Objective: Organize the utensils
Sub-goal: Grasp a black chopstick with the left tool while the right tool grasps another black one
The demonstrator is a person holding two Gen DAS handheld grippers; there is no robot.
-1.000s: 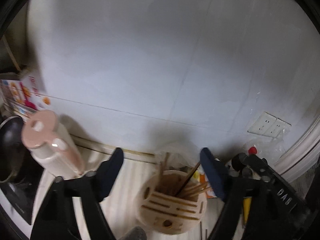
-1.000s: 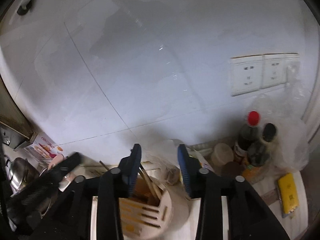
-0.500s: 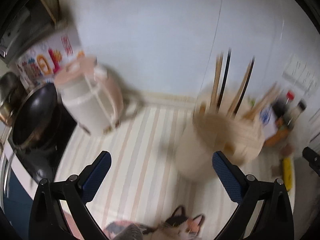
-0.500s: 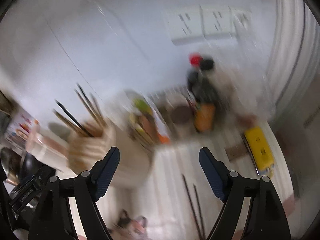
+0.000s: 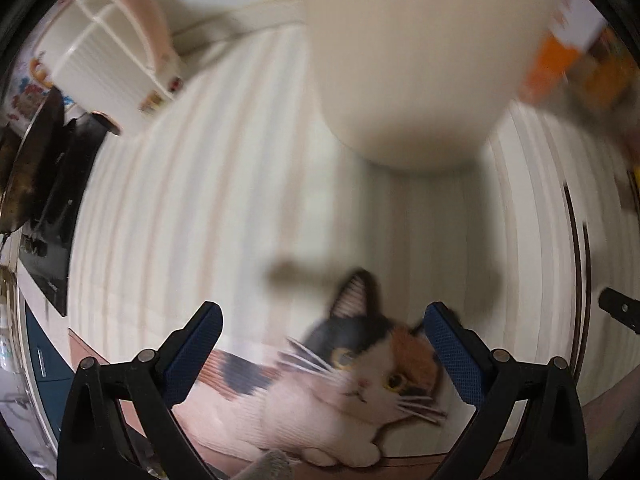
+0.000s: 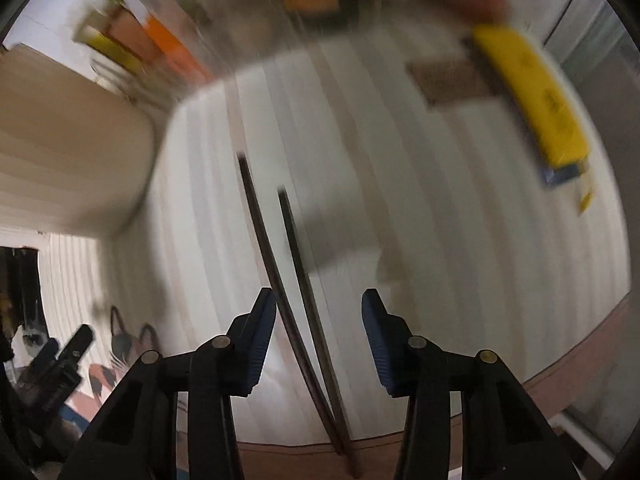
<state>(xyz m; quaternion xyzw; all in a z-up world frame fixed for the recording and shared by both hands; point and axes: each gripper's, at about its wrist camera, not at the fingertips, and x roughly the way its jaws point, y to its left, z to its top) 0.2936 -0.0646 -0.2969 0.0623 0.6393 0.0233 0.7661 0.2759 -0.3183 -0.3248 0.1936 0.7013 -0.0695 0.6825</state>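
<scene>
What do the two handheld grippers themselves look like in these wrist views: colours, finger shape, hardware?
Both look alike. The left gripper and right gripper have matte black angular linkage arms with round silver rivets at the joints. Each finger ends in a flat dark-blue pad with fine cross-hatched texture. No cables, sleeves or hands are visible.

We count two dark chopsticks (image 6: 296, 276) lying on the striped mat (image 6: 420, 220), one beige utensil holder (image 5: 404, 64), one pink-and-white container (image 5: 108, 52), one yellow box (image 6: 532, 96), one cat picture (image 5: 360, 376), and two grippers: left (image 5: 322, 354), right (image 6: 318, 340).
</scene>
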